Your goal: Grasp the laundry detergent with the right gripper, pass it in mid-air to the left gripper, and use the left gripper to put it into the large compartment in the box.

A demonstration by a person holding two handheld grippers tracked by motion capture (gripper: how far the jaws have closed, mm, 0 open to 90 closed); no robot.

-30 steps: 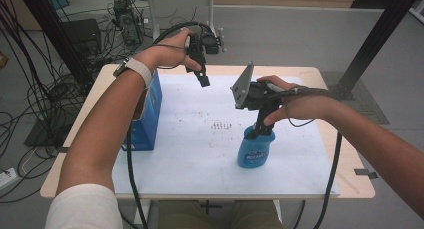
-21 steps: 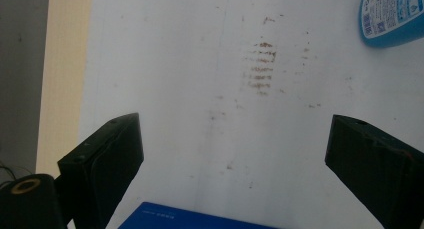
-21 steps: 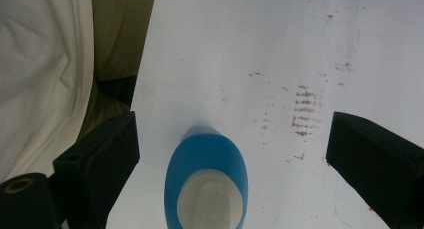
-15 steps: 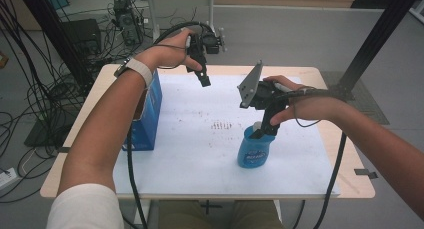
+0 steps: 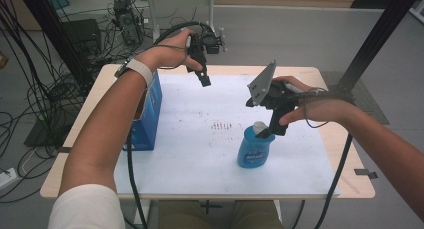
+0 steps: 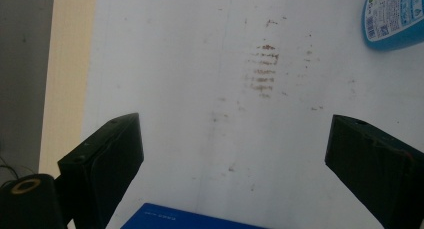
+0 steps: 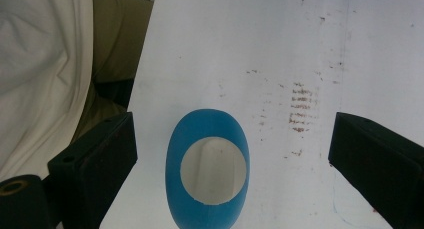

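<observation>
A blue bottle [image 5: 255,148] with a white cap stands upright on the white sheet, right of centre. My right gripper [image 5: 269,131] hangs just above its cap and points down. In the right gripper view the bottle [image 7: 209,175] sits between the wide-apart jaws of that gripper [image 7: 235,121], which do not touch it, so it is open. My left gripper [image 5: 203,80] is held up in the air over the far side of the table. Its jaws stand wide with nothing between them [image 6: 235,125]. That view also takes in the bottle [image 6: 395,19] at its top right corner.
A blue box [image 5: 150,114] stands on the table's left side under the left forearm; its top edge [image 6: 185,221] is below the left jaws. Brown smudges [image 5: 222,125] mark the white sheet [image 5: 190,159]. Cables and a stand lie on the floor beyond the table.
The right hand has shifted slightly above the bottle. The bottle, the box and the left gripper have kept still.
</observation>
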